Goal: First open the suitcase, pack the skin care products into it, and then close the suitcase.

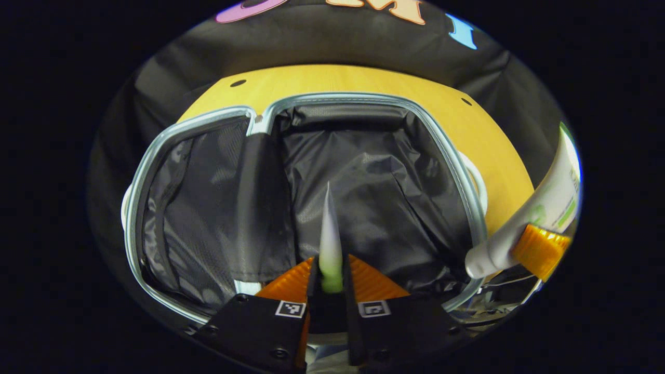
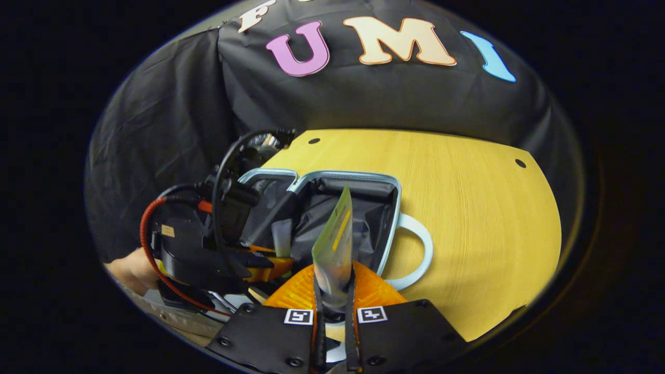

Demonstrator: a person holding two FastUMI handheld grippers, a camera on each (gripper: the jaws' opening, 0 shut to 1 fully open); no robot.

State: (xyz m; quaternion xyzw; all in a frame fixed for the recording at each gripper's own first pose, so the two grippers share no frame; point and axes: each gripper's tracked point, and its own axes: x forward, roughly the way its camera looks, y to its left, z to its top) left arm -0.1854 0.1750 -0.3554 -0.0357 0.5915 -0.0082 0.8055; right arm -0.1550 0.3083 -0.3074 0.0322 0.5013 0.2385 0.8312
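The suitcase (image 1: 363,97) lies open on the wooden table, pale blue rim around a black fabric lining, both halves showing. My left gripper (image 1: 330,275) is shut on a white and green tube (image 1: 330,228), seen edge-on, held above the right half's lining. At the right edge my right gripper (image 1: 537,249) grips a second white tube (image 1: 550,202) with a green label, cap pointing down-left toward the suitcase rim. In the right gripper view my right gripper (image 2: 334,283) is shut on that labelled tube (image 2: 335,239) over the suitcase (image 2: 397,208), with my left gripper (image 2: 260,265) to its left.
The suitcase's white handle (image 2: 423,244) sticks out to the right onto the bare wooden table (image 2: 467,208), which has small holes near its far edge. A hand (image 2: 130,270) holds the left gripper, with a red and black cable looping above it.
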